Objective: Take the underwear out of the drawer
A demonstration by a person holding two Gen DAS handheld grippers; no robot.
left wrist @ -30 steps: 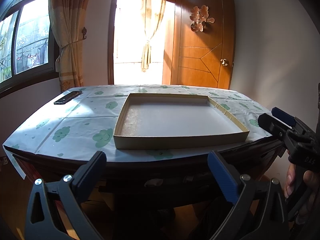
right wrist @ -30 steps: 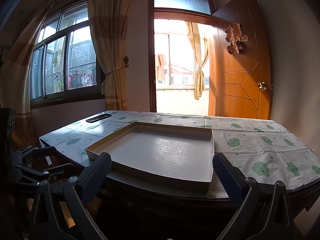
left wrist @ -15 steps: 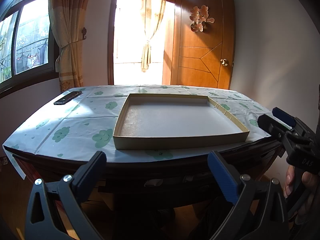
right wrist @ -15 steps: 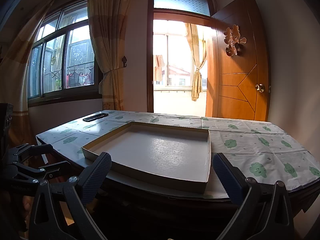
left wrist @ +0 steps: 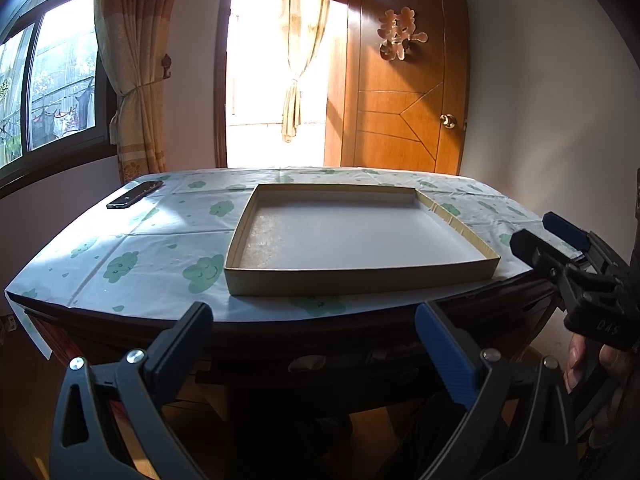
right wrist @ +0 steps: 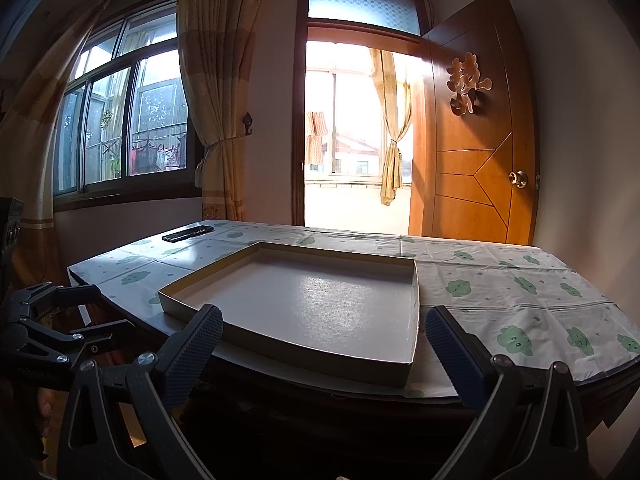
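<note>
Readable marks: just two

Pale letters "DAS" sit on the right gripper [left wrist: 570,242] body in the left wrist view; a double-happiness character ornament [left wrist: 401,34] hangs on the wooden door [left wrist: 404,120].

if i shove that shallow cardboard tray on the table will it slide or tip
The cardboard tray would probably slide: it lies flat on a smooth-looking tablecloth with low walls. It holds nothing, so it is likely light. The thin walls may flex if pinched.
</note>
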